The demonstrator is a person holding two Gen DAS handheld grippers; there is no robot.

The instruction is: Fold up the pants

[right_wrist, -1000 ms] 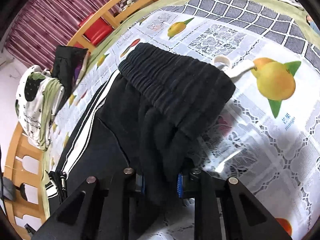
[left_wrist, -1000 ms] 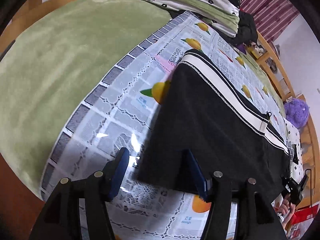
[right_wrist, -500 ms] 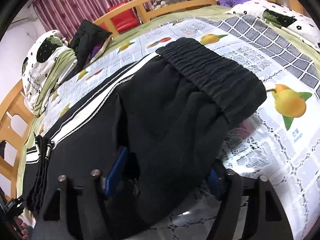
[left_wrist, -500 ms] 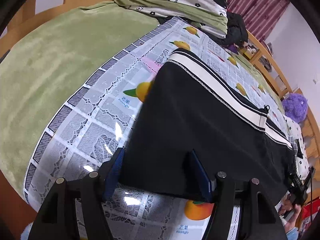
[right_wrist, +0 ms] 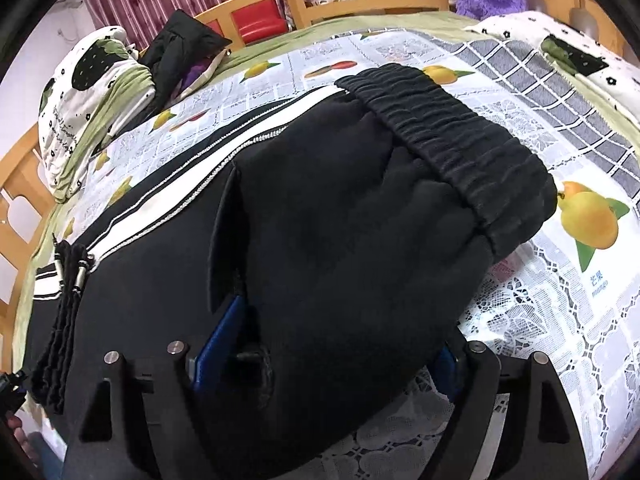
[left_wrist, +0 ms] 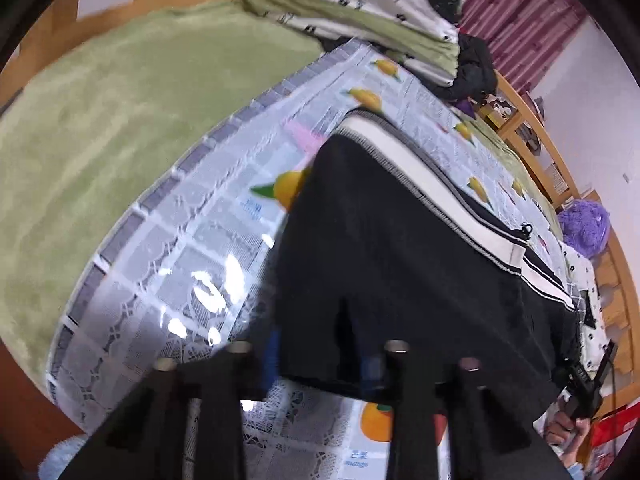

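The black pants [right_wrist: 340, 216] are spread on a fruit-printed tablecloth [right_wrist: 560, 300] that covers a bed. In the right wrist view, the right gripper [right_wrist: 324, 364] is seen with its jaws held wide apart, and a thick bunch of the black fabric is lying between them; the blue pads [right_wrist: 218, 332] are not pressed together on it. The gathered waistband [right_wrist: 448, 140] is found ahead of this gripper and a little to its right, and a white side stripe [right_wrist: 172, 196] runs away to its left.

In the left wrist view, the left gripper [left_wrist: 320, 360] is placed at the near hem of the pants [left_wrist: 400, 260]. The hem is caught between its fingers, and a small crease is pulled into the fabric just in front of them, so the cloth is gripped there. A green blanket [left_wrist: 120, 128] is seen to the left of this gripper, and folded bedding [left_wrist: 352, 12] lies far ahead.
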